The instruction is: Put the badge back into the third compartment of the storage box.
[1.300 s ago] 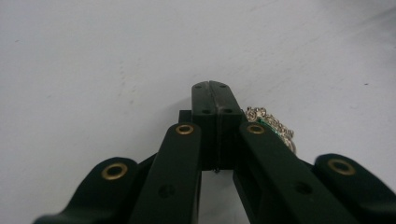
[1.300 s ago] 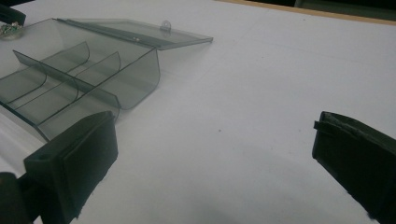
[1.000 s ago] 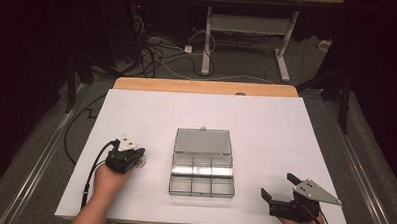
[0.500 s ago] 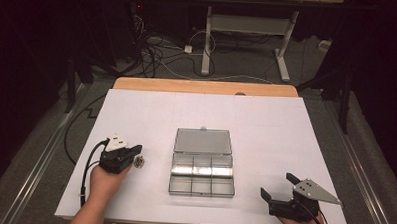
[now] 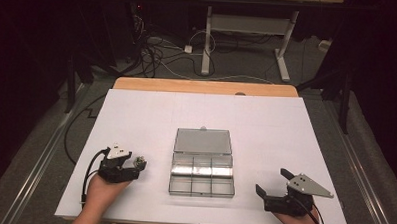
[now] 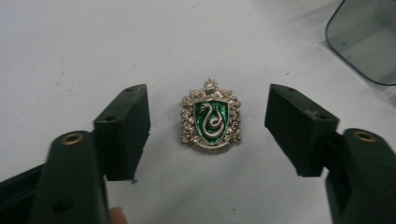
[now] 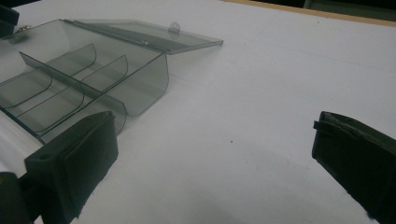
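Observation:
A small metal crest badge with a green shield and a silver snake lies flat on the white table. My left gripper is open, with one jaw on each side of the badge and neither touching it. From above, the left gripper sits left of a clear plastic compartment box, and the badge is at its tips. The box's lid lies folded back flat. My right gripper rests open near the front right edge, pointing toward the box; the right gripper holds nothing.
The white table sheet stretches wide behind and beside the box. A wooden strip marks the far edge. Cables and a desk frame stand on the floor beyond. A corner of the box is at the upper right of the left gripper view.
My left gripper has drawn slightly back toward the person and lowered, so the badge now lies between its jaws. The right gripper has not moved.

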`<state>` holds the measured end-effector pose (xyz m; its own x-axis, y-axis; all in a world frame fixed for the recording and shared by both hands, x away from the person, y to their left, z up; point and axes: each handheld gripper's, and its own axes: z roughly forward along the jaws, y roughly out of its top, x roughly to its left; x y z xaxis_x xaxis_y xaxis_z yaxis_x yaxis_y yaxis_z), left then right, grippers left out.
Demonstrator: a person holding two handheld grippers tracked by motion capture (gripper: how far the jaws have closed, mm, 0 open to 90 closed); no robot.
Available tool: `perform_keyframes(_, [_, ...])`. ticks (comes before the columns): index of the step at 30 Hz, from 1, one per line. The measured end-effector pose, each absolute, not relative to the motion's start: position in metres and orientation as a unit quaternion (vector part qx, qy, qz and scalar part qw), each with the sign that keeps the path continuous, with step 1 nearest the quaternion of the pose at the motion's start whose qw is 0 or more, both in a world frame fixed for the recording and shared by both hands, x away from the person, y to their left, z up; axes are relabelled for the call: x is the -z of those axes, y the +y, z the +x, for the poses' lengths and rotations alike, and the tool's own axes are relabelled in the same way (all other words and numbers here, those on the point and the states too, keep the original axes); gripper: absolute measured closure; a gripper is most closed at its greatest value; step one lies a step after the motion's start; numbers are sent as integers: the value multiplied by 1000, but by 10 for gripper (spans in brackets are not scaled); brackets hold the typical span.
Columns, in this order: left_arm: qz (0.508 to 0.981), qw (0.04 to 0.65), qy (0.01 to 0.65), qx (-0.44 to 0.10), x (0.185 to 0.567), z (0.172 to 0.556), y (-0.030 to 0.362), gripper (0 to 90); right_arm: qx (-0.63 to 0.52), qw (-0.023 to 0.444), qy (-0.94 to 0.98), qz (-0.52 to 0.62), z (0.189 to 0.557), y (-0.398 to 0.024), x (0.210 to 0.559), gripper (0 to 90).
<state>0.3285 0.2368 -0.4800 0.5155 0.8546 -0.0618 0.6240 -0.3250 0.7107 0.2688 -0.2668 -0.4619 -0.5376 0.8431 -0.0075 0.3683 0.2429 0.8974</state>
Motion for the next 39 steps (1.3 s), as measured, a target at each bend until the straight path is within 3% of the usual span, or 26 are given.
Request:
perform_keyframes(22, [804, 332, 465, -164, 487, 335, 232, 385, -462, 254, 747, 406, 271, -265, 463, 13])
perform_keyframes(34, [805, 336, 461, -165, 487, 335, 233, 544, -462, 248, 745, 412, 271, -264, 464, 13])
perform_keyframes(39, [805, 336, 459, -165, 486, 336, 234, 554, -462, 251, 746, 409, 271, -265, 464, 13])
